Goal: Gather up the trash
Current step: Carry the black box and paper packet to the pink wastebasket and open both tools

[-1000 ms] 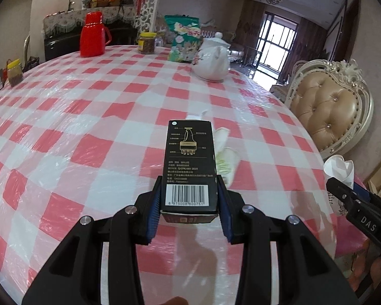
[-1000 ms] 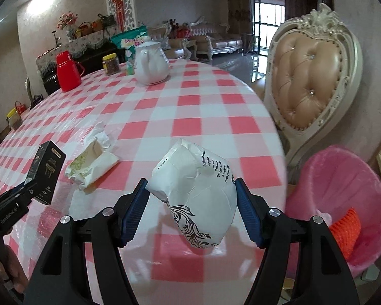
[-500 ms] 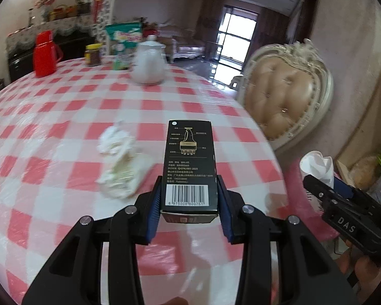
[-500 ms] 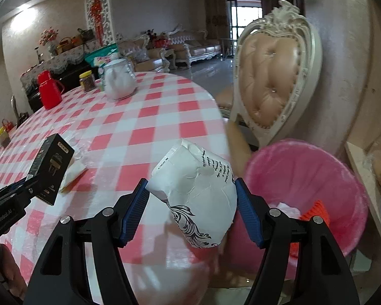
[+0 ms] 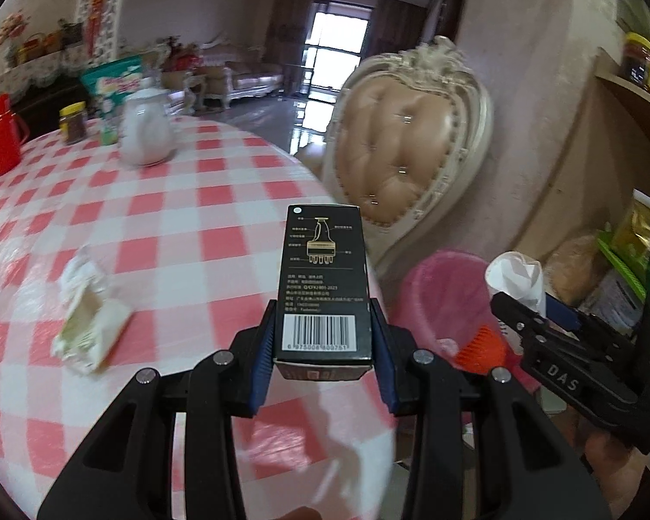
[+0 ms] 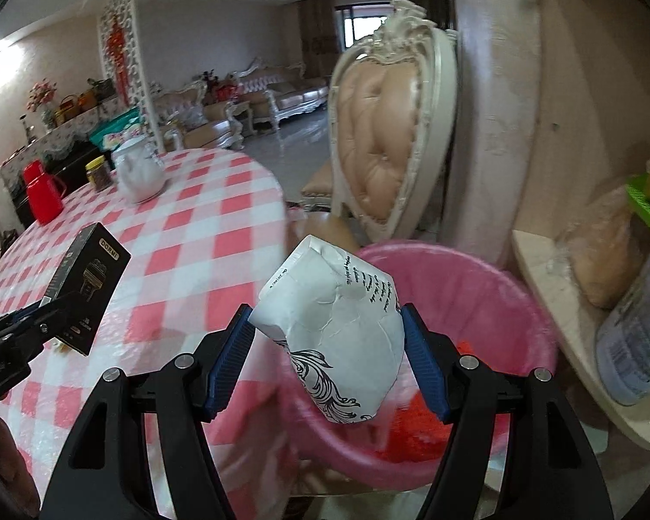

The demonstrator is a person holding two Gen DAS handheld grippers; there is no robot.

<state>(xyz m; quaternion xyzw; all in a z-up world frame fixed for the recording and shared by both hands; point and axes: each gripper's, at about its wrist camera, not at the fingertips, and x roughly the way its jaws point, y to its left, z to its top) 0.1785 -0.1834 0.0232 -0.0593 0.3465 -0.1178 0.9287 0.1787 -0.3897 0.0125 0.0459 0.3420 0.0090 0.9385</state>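
- Left wrist view: the left gripper [image 5: 323, 349] has its fingers clamped on the sides of a black box [image 5: 323, 286], whose long axis runs straight ahead along them.
- The pink bin [image 5: 444, 299] sits ahead and to the right of these fingers, off the edge of the tabletop [image 5: 186, 225]; the box is above the tabletop edge, short of the bin.
- A crumpled wrapper [image 5: 89, 316] lies on the tabletop, left of the fingers.
- Right wrist view: the right gripper [image 6: 327, 355] has its fingers pressed on both flanks of a crushed white paper cup [image 6: 331, 329].
- The bin [image 6: 489, 299] opens just ahead of and below these fingers, so the right hand is nearer; I judge that its cup only needs dropping.
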